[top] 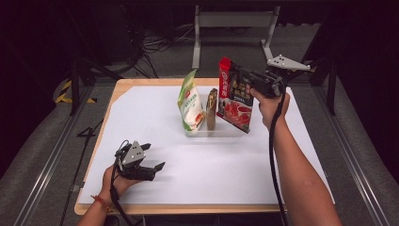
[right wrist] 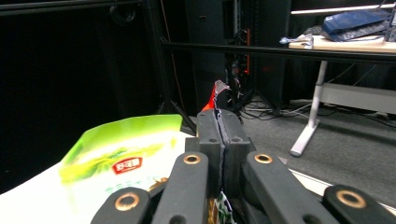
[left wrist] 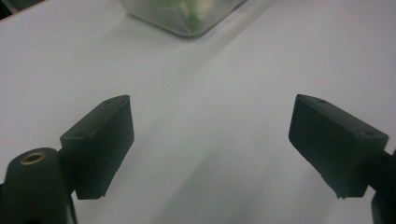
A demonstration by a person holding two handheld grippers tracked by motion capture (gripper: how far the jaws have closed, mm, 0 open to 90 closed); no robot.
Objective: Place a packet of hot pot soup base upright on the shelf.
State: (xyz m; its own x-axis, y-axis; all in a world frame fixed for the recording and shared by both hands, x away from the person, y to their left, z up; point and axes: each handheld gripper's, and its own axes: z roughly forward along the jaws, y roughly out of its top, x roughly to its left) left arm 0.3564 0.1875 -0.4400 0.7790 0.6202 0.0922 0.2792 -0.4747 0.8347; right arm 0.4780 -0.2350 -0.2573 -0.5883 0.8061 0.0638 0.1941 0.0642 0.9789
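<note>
White sheet [top: 155, 122] covers a wooden table [top: 117, 84]; one clear plastic tray [top: 221, 133] sits on it past the middle. Three pouches total: one green-and-white pouch [top: 190, 101] standing at the tray's left end, one narrow brown pouch [top: 211, 109] upright just beside it in the middle, one red pouch [top: 235, 95] at the right end, tilted, lower corner at the tray's right edge; cannot tell if that corner touches the tray. Two grippers. Right gripper [top: 244, 75] is up by the red pouch's upper edge, jaws pressed together on it; in the right gripper view the jaws meet with a thin film edge pinched between them and a red corner [right wrist: 215, 95] sticking up past the tips, green-and-white pouch [right wrist: 121, 161] lower left. One right hand [top: 269, 104] grips its handle, cable hanging down along the forearm. Left gripper [top: 155, 157] rests low near the table's front-left, well apart from the tray, jaws spread wide and holding nothing; left gripper view shows bare white sheet between them and a tray corner [left wrist: 187, 18] at top. Left hand [top: 117, 181] holds it, one red band on the wrist [top: 101, 202].
</note>
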